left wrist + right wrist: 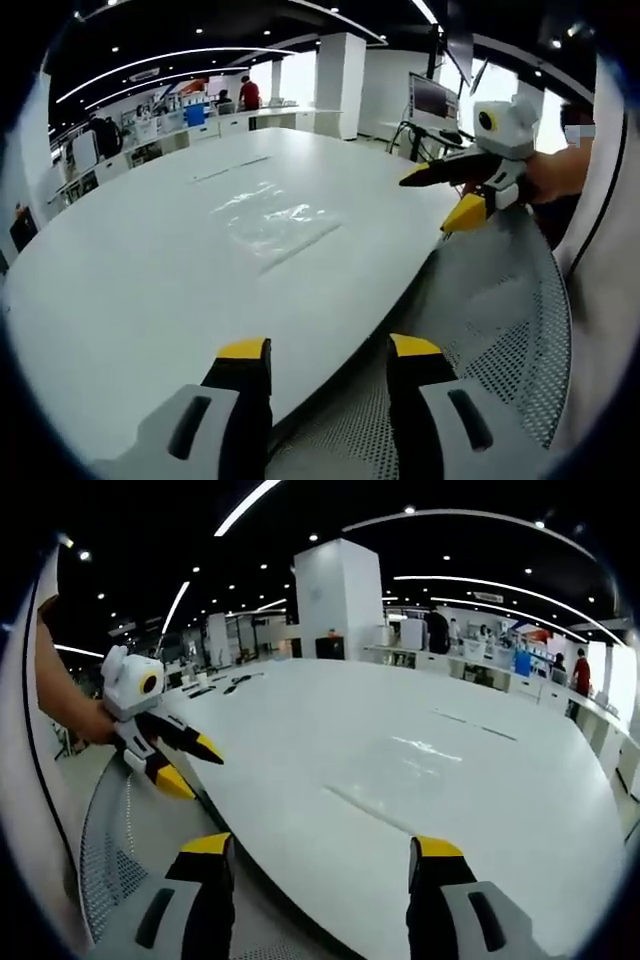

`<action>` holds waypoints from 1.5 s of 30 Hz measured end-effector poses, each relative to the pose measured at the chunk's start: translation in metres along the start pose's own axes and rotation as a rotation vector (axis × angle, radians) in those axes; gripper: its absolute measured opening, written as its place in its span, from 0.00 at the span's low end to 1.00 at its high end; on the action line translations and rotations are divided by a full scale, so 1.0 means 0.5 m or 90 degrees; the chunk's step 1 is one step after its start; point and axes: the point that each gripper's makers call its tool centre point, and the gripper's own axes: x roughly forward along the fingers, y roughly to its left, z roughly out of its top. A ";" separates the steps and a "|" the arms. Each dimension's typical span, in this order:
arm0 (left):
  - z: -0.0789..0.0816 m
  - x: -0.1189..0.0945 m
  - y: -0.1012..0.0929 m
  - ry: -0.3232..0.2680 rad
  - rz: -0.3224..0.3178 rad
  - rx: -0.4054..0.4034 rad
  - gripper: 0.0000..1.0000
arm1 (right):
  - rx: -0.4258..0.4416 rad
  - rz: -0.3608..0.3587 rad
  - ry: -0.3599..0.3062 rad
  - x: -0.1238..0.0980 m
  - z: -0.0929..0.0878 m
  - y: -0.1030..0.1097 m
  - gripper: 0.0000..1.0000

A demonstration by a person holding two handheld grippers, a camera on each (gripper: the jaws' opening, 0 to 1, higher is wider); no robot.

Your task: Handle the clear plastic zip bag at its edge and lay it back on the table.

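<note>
The clear plastic zip bag (272,219) lies flat on the white table (150,260), well beyond my left gripper (329,349), which is open and empty at the table's near edge. In the right gripper view the bag (400,765) is a faint glossy sheet ahead of my right gripper (322,848), also open with nothing between its jaws. Each gripper appears in the other's view: the right gripper (435,198) hangs open at the table's right edge, the left gripper (196,768) open at the left edge, both held by a hand.
A mesh chair seat (500,330) sits under the table's near edge. A monitor on a stand (433,100) and a white pillar (341,83) stand beyond the table. Desks with people (249,95) line the far side of the room.
</note>
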 end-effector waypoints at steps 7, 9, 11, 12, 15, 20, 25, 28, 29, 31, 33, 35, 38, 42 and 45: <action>0.006 0.003 -0.003 -0.008 0.007 0.004 0.44 | -0.004 -0.009 -0.005 0.001 0.000 -0.004 0.69; 0.001 0.005 -0.004 -0.004 0.003 0.010 0.43 | -0.006 -0.006 -0.002 0.004 -0.002 -0.001 0.69; 0.002 0.005 -0.006 -0.002 0.003 0.013 0.43 | -0.008 -0.005 -0.001 0.005 -0.003 0.000 0.69; -0.001 0.007 -0.004 -0.001 0.001 0.012 0.43 | -0.007 -0.005 -0.001 0.005 -0.003 0.000 0.69; -0.003 0.008 -0.004 0.002 -0.003 0.015 0.43 | -0.002 -0.011 -0.002 0.006 -0.003 -0.004 0.69; -0.015 0.012 0.003 0.007 -0.005 0.020 0.43 | 0.001 -0.018 -0.003 0.009 -0.004 -0.008 0.68; -0.020 0.014 0.005 0.010 -0.006 0.021 0.43 | -0.007 -0.019 0.004 0.014 -0.007 -0.005 0.67; -0.019 0.014 0.002 0.012 -0.005 0.025 0.43 | -0.009 -0.023 0.005 0.014 -0.008 -0.007 0.66; -0.019 0.014 0.001 0.013 -0.006 0.026 0.42 | -0.008 -0.024 0.004 0.015 -0.007 -0.008 0.66; -0.018 0.014 -0.002 0.015 -0.006 0.028 0.42 | -0.009 -0.026 0.005 0.015 -0.008 -0.009 0.66; -0.019 0.015 -0.003 0.018 -0.007 0.030 0.42 | -0.010 -0.029 0.003 0.015 -0.007 -0.010 0.65; -0.018 0.015 -0.006 0.021 -0.008 0.029 0.41 | -0.011 -0.031 0.002 0.016 -0.006 -0.010 0.65; -0.016 0.016 -0.012 0.028 -0.009 0.025 0.41 | -0.011 -0.029 0.001 0.015 -0.005 -0.008 0.65; -0.019 0.018 -0.007 0.032 -0.007 0.021 0.41 | -0.016 -0.032 0.000 0.016 -0.005 -0.010 0.65; -0.022 0.019 -0.004 0.035 -0.003 0.019 0.40 | -0.029 -0.031 -0.005 0.015 -0.003 -0.006 0.65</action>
